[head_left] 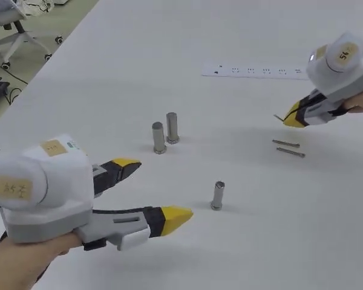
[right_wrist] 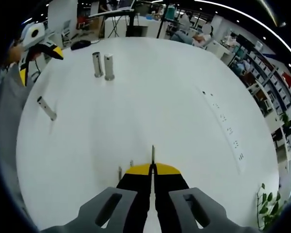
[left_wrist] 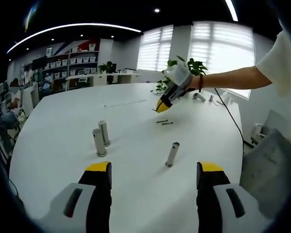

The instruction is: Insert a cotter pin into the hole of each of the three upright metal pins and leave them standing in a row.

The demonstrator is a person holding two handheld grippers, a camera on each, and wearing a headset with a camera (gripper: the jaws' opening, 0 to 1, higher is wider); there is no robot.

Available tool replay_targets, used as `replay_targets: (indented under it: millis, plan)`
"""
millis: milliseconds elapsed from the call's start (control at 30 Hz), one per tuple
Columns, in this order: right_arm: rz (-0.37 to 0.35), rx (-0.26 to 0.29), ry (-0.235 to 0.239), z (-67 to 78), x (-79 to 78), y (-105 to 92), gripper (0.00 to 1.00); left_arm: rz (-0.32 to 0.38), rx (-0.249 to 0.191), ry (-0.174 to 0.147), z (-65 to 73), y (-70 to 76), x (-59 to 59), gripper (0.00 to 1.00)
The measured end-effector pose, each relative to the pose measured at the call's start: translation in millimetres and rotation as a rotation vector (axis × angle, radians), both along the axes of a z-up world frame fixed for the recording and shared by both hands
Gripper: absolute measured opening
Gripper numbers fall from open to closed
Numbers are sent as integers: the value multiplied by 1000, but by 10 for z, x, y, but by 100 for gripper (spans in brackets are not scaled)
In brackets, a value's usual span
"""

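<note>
Nearest the headset camera, the left gripper hovered low over the near side of the counter, with its jaws spread wide and nothing between them. Its yellow tips pointed toward the metal pins.

1. Task items. Two metal pins stood upright just beside each other, left of centre. A third metal pin stood alone, well apart from the pair and nearer the left gripper's right-hand tip. Two loose cotter pins lay flat and roughly parallel on the counter, to the right of the metal pins.

2. Right gripper. The right gripper was held above the counter, near the loose cotter pins. Its jaws were closed tight on a cotter pin, which projected straight forward from between the tips.

3. Clearance. Bare white surface separated the pair, the single pin and the loose cotter pins, and open counter lay on all sides of the group. A white power strip lay flat farther back. The counter's left edge ran diagonally at upper left in the head view.

4. Surroundings. Beyond that edge were the floor and an office chair. The left gripper view showed windows with blinds, a plant and shelves at the far walls.
</note>
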State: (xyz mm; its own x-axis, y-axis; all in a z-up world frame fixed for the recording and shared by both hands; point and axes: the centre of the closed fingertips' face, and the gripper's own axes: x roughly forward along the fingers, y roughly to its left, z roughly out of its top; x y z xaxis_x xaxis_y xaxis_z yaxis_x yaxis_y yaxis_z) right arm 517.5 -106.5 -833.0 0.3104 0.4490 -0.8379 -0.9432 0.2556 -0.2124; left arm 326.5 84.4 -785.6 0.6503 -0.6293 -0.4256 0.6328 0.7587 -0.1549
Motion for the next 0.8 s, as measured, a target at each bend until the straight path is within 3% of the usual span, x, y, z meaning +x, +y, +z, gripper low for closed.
replay_targets:
  millis: [133,633,800]
  plan:
    - [36,9,-17,41,-86,74,1,-1,-22,5,29,-31,9,66]
    - [194,58,-65,318,-712,531,2,-9,-83,19,150,-185,108,54]
    - [242,73,-76,378,-881,665,2,9,-125,46,176,-240,134,47]
